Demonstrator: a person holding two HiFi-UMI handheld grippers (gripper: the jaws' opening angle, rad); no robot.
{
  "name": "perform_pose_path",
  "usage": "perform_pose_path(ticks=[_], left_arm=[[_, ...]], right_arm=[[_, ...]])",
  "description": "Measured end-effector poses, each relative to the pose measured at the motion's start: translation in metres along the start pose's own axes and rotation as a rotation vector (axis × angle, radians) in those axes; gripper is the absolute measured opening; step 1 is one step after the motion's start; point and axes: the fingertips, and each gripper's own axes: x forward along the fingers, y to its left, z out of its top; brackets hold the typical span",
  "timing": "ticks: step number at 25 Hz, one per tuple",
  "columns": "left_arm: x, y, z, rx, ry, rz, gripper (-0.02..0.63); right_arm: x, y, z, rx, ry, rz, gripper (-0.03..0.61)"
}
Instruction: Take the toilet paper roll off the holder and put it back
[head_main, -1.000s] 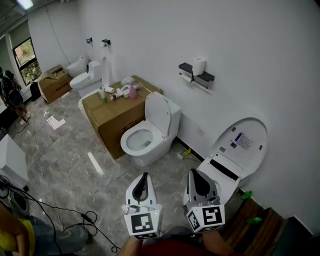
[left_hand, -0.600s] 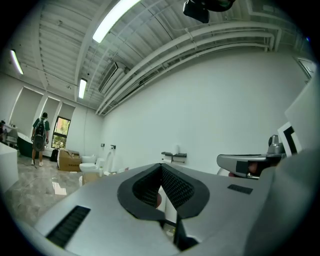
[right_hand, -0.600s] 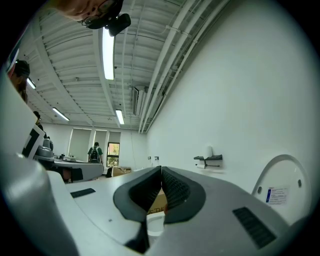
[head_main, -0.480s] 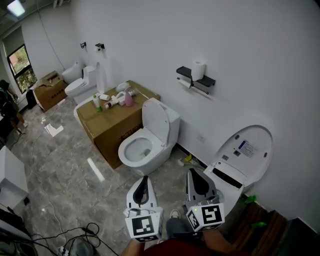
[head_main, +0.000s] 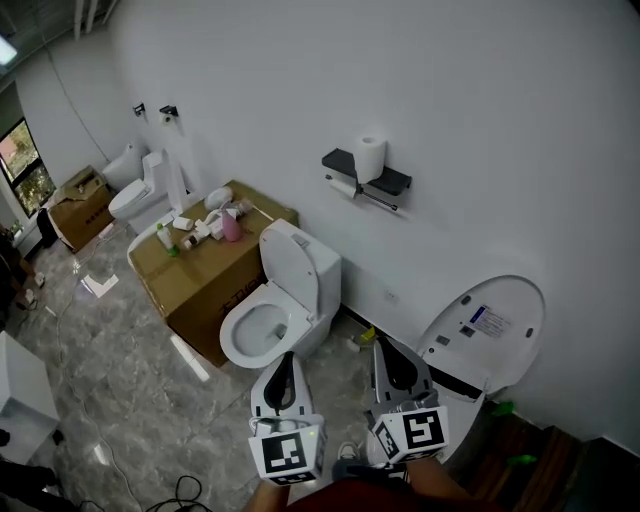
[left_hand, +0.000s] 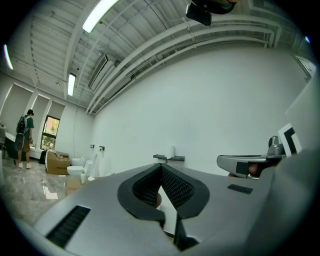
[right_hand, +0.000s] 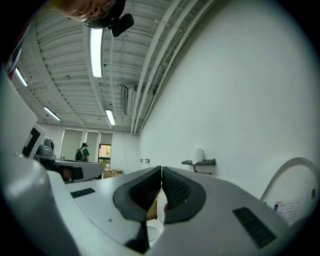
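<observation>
Claws, two, were held low and side by side in front of the person.

1. The left claw (head_main: 288, 358) was clenched: its ribbed pads met at the tips with nothing between them.
2. The right claw (head_main: 392, 352) was likewise clenched and empty.
3. The toilet paper roll (head_main: 371, 158) was white and stood upright on top of the holder (head_main: 390, 182). This was a dark shelf fixed to the white wall (head_main: 480, 120), well apart from both claws. A smaller white piece sat under the shelf's left end; what it was could not be told.
4. The toilet (head_main: 262, 318) was white with its lid raised. It stood against the wall below and to the left of the holder.
5. The cardboard box (head_main: 200, 280) stood just beside the toilet. It carried small bottles, one of them a pink bottle (head_main: 231, 226).
6. A second raised toilet lid (head_main: 485, 325) stood near the right claw.
7. The floor (head_main: 110, 370) was grey marbled tile.
</observation>
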Motion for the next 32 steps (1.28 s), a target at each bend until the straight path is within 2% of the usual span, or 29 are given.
perform_pose_path(ticks=[5,9,17,23,32], left_arm=[[0.06,-0.015,0.0,0.013,0.023,-0.016,0.014],[0.099,-0.02,0.002,0.018,0.001,-0.006,0.014],[0.158,-0.019,-0.01,0.015,0.014,-0.055,0.014],[0.22,0.006,-0.021,0.013,0.018,-0.13,0.014],[0.328,0.063,0.001,-0.001,-0.03,-0.245,0.014]], right_arm=[[0.038,-0.044,0.001,0.008,-0.011,-0.012,0.018],[0.066,-0.07,0.0,0.008,-0.012,-0.015,0.018],[0.109,-0.096,-0.012,0.008,0.007,-0.052,0.018],[0.166,-0.104,-0.027,-0.01,0.011,-0.12,0.018],[0.294,-0.097,-0.029,-0.023,0.0,-0.197,0.018]])
